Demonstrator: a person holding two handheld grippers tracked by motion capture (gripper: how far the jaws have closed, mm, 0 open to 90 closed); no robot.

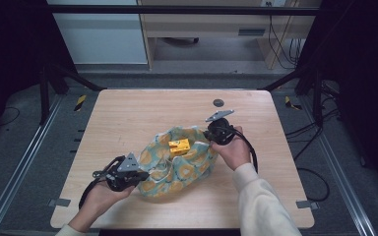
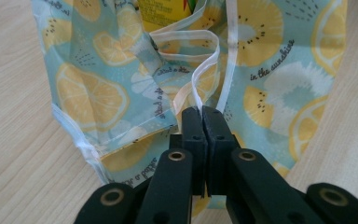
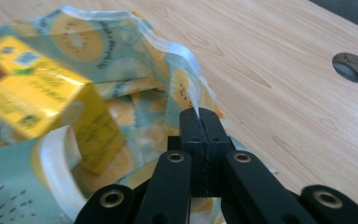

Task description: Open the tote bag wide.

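Observation:
A light-blue cloth (image 1: 177,167) printed with lemon slices lies bunched on the wooden table (image 1: 128,113), with a yellow carton (image 1: 179,146) resting in its middle. My left gripper (image 1: 145,175) is at the cloth's near-left corner, shut on its white hem (image 2: 196,91). My right gripper (image 1: 207,135) is at the far-right corner, its jaws shut on the cloth's edge (image 3: 192,88). In the right gripper view the yellow carton (image 3: 42,100) lies to the left of the jaws, partly wrapped by the cloth (image 3: 135,60).
A round grommet hole (image 1: 218,103) sits in the table behind the right gripper, and it is seen again as the hole (image 3: 352,66) in the right gripper view. Bare wood surrounds the cloth. Dark frame posts and cables flank the table.

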